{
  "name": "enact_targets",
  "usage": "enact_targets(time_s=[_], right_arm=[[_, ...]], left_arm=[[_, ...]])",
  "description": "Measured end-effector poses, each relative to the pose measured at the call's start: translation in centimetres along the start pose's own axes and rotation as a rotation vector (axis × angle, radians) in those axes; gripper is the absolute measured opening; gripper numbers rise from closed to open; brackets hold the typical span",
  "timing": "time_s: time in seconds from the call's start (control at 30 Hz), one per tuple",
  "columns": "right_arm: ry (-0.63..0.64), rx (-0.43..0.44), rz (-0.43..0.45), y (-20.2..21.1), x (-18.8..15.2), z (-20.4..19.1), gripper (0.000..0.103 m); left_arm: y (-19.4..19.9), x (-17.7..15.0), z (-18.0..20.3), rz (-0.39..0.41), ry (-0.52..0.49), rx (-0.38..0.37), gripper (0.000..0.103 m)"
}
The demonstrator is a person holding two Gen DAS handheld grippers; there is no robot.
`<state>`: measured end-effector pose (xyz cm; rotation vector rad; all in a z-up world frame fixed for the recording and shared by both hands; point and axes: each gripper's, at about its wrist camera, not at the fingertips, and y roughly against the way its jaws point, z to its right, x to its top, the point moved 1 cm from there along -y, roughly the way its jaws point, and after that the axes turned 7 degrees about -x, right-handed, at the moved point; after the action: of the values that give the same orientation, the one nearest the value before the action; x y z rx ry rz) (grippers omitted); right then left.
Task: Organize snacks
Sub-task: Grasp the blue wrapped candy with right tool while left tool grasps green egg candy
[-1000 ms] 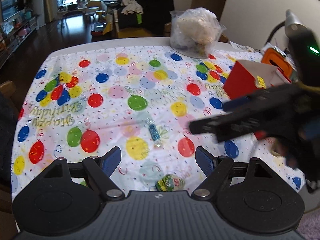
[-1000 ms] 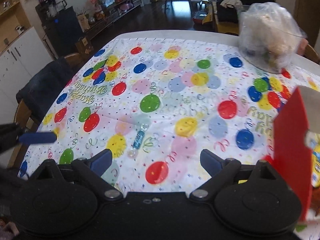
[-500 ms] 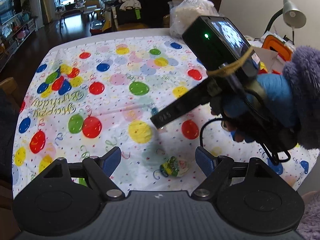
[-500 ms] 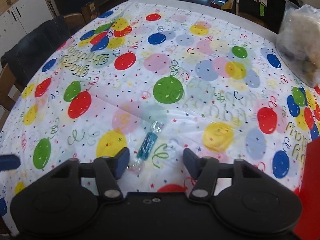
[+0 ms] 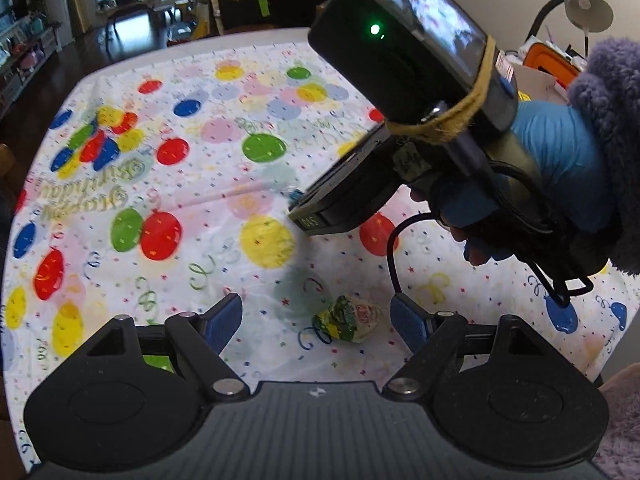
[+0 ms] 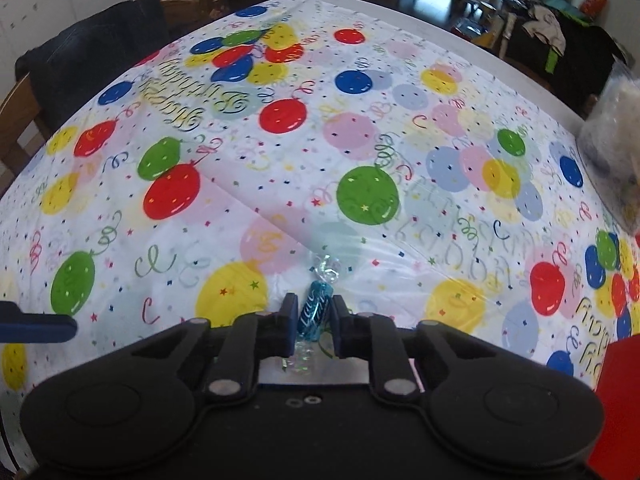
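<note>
— Balloon-print tablecloth [image 6: 280, 184], item one?
— Blue twist-wrapped candy [image 6: 316, 312], lying on the cloth, long axis running along the fingers of the right gripper [image 6: 314, 320], whose jaws are pinched narrow on its middle.
— Item two?
— Green foil-wrapped sweet [image 5: 346, 319], on the cloth between the widely spread fingers of the left gripper [image 5: 316, 316], untouched, nearer its right finger. Left hand is nearer.

Balloon-print cloth [image 6: 280, 168] covers the counter, "Happy Birthday" lettering scattered across it. Desk lamp [image 5: 586, 0] sits at one o'clock in the left view, orange box [image 5: 550, 62] just beneath. In the right view, a plastic bag [image 6: 612, 140] at three o'clock, a dark-draped chair [image 6: 92, 52] at ten.
</note>
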<state>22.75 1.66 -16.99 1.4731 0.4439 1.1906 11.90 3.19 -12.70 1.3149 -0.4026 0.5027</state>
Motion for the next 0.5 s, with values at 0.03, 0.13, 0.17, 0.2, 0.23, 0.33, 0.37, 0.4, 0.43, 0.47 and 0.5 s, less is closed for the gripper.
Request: enact_targets(time_s=[0.03,0.13,0.17,0.2,0.23,0.33,0.37,0.4,0.43,0.47,0.5], right_arm=[[0.011,0.003,0.006,0.1,-0.1,0.0,0.012],[0.030,0.011,0.022,0.2,-0.5,0.1,0.012],[0.025,0.013,0.021,0.3,-0.6,0.3,0.012],[0.017,0.015,0.018,0.3,-0.7,0.5,0.012],[0.007,0.017,0.015,0.3,-0.9,0.8,0.011],[-0.029,0.017,0.008,0.6,-1.6,1.7,0.011],[-0.042,0.018,0.008,0.8,-1.9,2.0,0.011],[-0.055,0.020,0.007,1.1,-2.3,2.4,0.011],[-0.069,0.026,0.007,1.4,-2.7,2.7,0.011],[-0.083,0.033,0.007,1.7,-3.0,3.0,0.011],[-0.095,0.037,0.007,2.1,-3.4,3.3,0.011]], left_arm=[[-0.2,0.0,0.1,-0.009,-0.002,-0.006,0.081],[-1.0,0.1,0.3,-0.038,-0.008,-0.033,0.081],[-1.3,0.1,0.4,-0.044,-0.010,-0.041,0.081],[-1.5,0.2,0.5,-0.053,-0.011,-0.051,0.080],[-1.8,0.2,0.6,-0.061,-0.011,-0.058,0.080],[-2.7,0.3,0.9,-0.086,-0.017,-0.080,0.076],[-3.0,0.3,0.9,-0.096,-0.017,-0.085,0.074],[-3.3,0.3,0.9,-0.105,-0.016,-0.088,0.073],[-3.6,0.2,0.9,-0.110,-0.013,-0.088,0.072],[-3.9,0.2,0.9,-0.115,-0.009,-0.085,0.069],[-4.1,0.3,0.9,-0.118,-0.008,-0.079,0.067]])
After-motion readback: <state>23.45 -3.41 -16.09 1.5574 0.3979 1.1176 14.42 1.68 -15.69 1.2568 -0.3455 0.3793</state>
